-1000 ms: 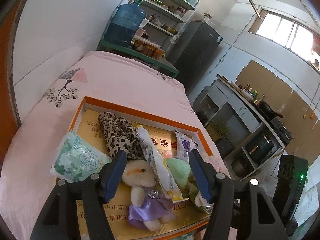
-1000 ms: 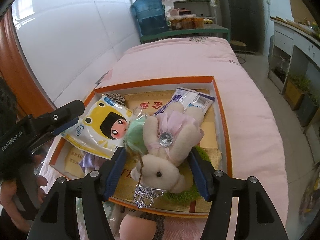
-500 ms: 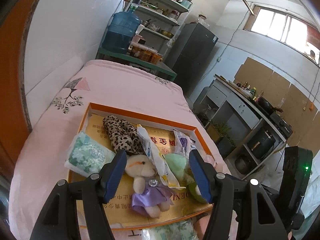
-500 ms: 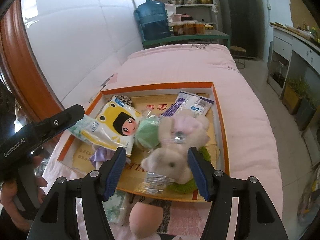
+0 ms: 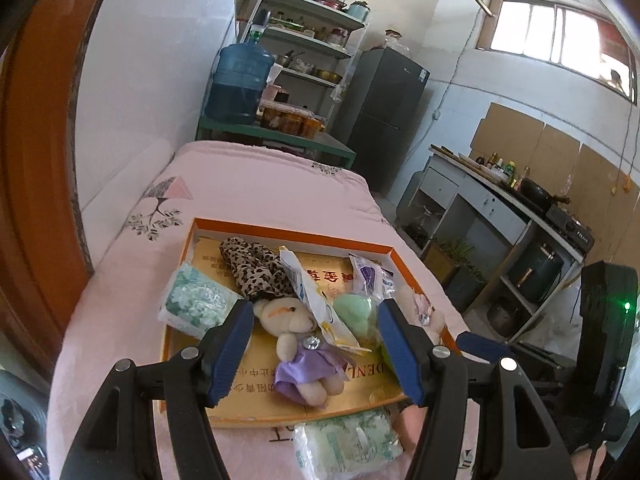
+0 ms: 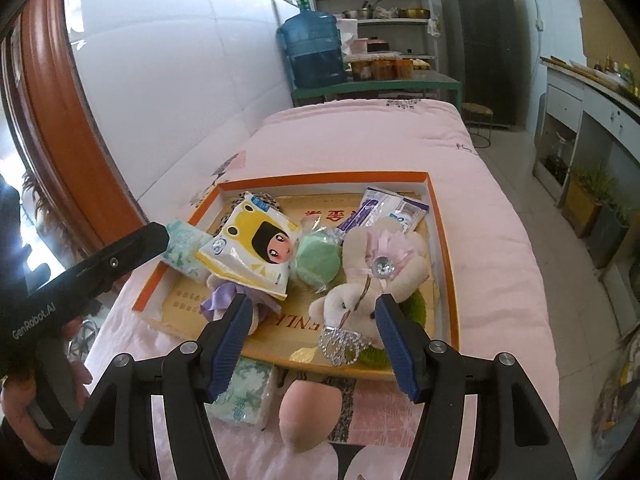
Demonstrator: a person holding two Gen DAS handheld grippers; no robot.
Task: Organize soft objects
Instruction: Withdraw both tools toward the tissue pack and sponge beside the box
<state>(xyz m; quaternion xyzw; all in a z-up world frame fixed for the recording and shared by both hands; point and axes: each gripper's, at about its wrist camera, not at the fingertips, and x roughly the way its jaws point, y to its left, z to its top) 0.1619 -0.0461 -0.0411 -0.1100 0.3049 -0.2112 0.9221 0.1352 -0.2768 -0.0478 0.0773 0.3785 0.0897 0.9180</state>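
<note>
Left wrist view has the left gripper (image 5: 316, 342) spread and empty low in frame over the tray (image 5: 288, 236) of toys, while right wrist view shows the right gripper (image 6: 312, 336) likewise unclenched (probably between picks), sponge (image 6: 310, 414) below it.

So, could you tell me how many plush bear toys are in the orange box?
2: the bear in the purple dress near the front left, half under the yellow pack in the right view; the bear in the pink dress at front right. Others may be hidden.
</note>
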